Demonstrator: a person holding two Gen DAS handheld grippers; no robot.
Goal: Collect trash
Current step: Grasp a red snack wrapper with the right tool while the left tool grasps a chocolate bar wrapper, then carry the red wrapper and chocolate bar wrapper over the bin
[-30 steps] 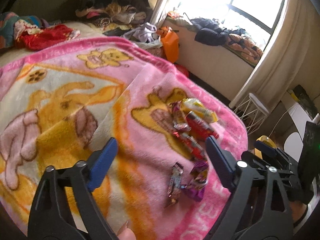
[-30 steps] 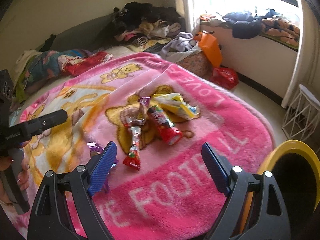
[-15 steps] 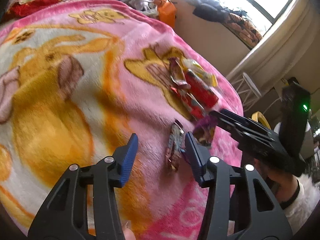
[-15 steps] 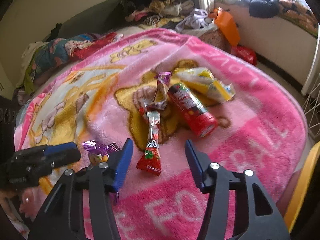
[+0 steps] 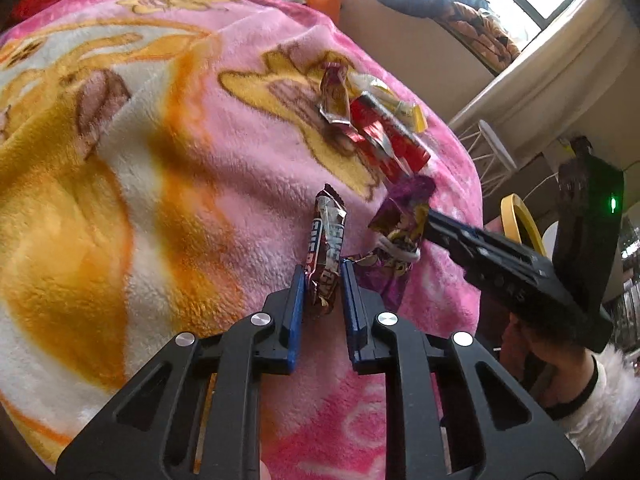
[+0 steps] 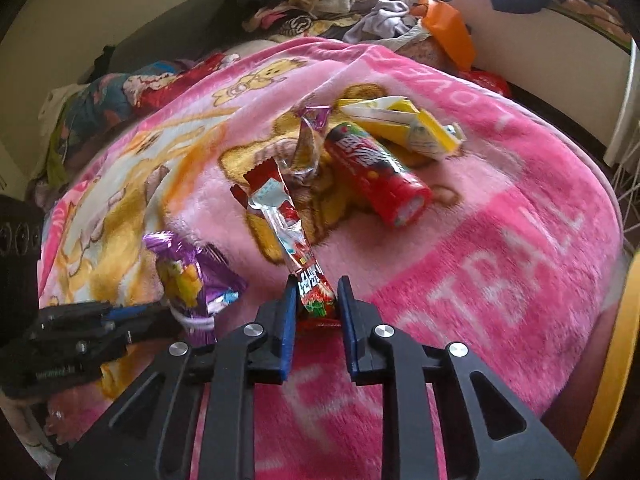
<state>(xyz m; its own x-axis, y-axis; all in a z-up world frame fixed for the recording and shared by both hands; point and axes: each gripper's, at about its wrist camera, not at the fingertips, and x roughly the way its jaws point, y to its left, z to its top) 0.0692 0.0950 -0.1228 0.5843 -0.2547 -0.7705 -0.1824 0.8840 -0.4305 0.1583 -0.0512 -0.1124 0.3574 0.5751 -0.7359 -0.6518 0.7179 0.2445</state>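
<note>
1. Left gripper (image 5: 322,268): jaws drawn narrow, pinching the near end of a brown-and-silver foil candy-bar wrapper (image 5: 328,232). I read only part of its lettering, and its lower end is hidden between the blue pads.
2. Right gripper (image 6: 317,282): jaws equally narrow, clamped on the near end of a long red-and-silver strip wrapper (image 6: 280,208), which runs up toward the red cylindrical snack tube (image 6: 372,172), my reference item.
3. Red tube: lies on its side on the pink fleece blanket (image 6: 500,240), cap end toward the right wrist camera.
4. Flattened yellow-and-white packet (image 6: 404,124): just behind the tube, touching it.
5. Crumpled foil wrapper with a purple top (image 6: 308,140): just left of the tube.
6. Purple foil sweet bag (image 6: 188,272): well left of the tube and nearer, beside the left gripper's tip. It conceals the brown wrapper in the right wrist view.
7. Yellow rim (image 6: 616,360): right of the tube, cut off by the frame edge. I cannot tell what it belongs to.
</note>
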